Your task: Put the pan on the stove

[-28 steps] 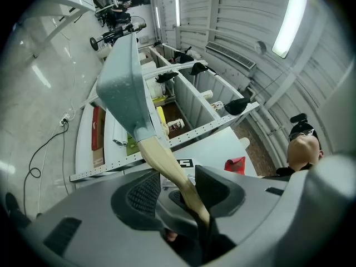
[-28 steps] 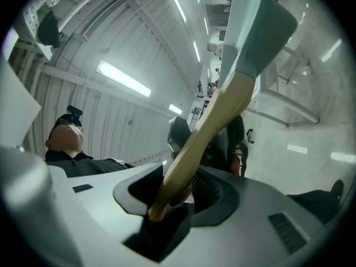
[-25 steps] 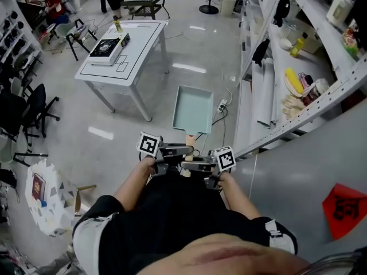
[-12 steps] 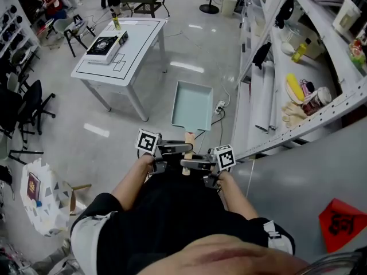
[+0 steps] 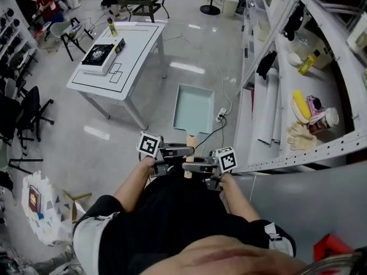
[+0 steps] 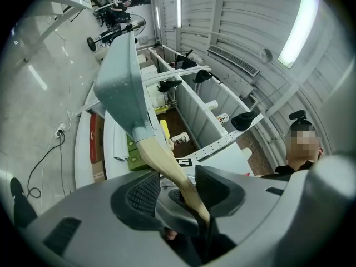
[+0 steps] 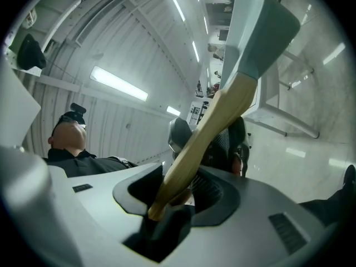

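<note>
A pale teal rectangular pan point(image 5: 193, 107) with a wooden handle point(image 5: 188, 144) hangs level above the floor, in front of the person. My left gripper point(image 5: 184, 150) and right gripper point(image 5: 189, 166) are both shut on that handle from opposite sides. In the left gripper view the handle point(image 6: 167, 163) runs between the pads up to the pan point(image 6: 119, 88). The right gripper view shows the handle point(image 7: 206, 129) clamped in my right gripper point(image 7: 186, 191), with the pan point(image 7: 258, 32) above. The black stove point(image 5: 97, 55) sits on a white table point(image 5: 137, 44) at the far left, well apart from the pan.
Metal shelving point(image 5: 321, 148) with bottles, gloves and rolls lines the right side. A power strip with a cable point(image 5: 221, 114) lies on the floor under the pan. Office chairs point(image 5: 26, 110) stand at the left. A yellow bottle point(image 5: 112, 28) stands on the table's far end.
Both grippers have carried the pan along the floor beside the shelving, and the shelf contents have slid down the picture. The grip on the handle is unchanged.
</note>
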Demonstrator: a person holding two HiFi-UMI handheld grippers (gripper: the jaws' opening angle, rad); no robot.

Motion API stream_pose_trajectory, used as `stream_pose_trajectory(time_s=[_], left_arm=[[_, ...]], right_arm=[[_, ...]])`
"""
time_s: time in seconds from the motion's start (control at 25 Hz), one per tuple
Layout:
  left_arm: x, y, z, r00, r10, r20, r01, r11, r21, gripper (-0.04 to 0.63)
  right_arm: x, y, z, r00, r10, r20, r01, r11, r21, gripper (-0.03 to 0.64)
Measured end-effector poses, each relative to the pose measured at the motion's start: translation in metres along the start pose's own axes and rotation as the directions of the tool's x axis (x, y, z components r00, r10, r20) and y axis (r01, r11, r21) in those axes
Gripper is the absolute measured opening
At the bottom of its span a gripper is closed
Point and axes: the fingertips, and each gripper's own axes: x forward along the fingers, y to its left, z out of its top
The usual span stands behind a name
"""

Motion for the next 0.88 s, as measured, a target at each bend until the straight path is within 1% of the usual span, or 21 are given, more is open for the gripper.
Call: stream_pose_trajectory(time_s=[0.16, 0.24, 0.36, 0.48, 0.6, 0.72, 0.88], left_arm=[[0.001, 0.019, 0.043, 1.0, -0.003, -0.004, 0.003, 1.0, -0.003, 0.201], [0.0, 0.028, 0.068, 1.0, -0.003, -0.009, 0.003, 1.0, 0.008, 0.201], [-0.002, 0.044, 0.105, 1.0, -0.001, -0.016, 0.001, 1.0, -0.001, 0.201], [-0.006, 0.06, 0.142, 1.0, 0.007, -0.024, -0.007, 1.0, 0.007, 0.201], [-0.008, 0.071, 0.175, 1.0, -0.008, -0.021, 0.008, 1.0, 0.015, 0.202], [-0.011, 0.078, 0.199, 1.0, -0.021, -0.017, 0.022, 1.0, 0.014, 0.202], [-0.007, 0.086, 0.227, 0.999, -0.04, -0.013, 0.04, 0.999, 0.021, 0.202]], right_arm=[[-0.003, -0.018, 0.043, 1.0, -0.02, -0.004, 0.02, 1.0, 0.014, 0.167], [-0.003, -0.027, 0.068, 1.0, -0.021, -0.01, 0.021, 1.0, 0.013, 0.167], [0.0, -0.04, 0.107, 1.0, -0.018, -0.005, 0.019, 1.0, 0.017, 0.169], [0.004, -0.054, 0.145, 1.0, -0.024, -0.016, 0.024, 1.0, -0.012, 0.169], [0.006, -0.064, 0.178, 1.0, -0.022, 0.002, 0.022, 1.0, -0.015, 0.168], [0.009, -0.071, 0.203, 1.0, -0.025, 0.009, 0.025, 0.999, -0.03, 0.169], [0.005, -0.08, 0.231, 0.999, -0.026, 0.027, 0.027, 0.999, -0.022, 0.169]])
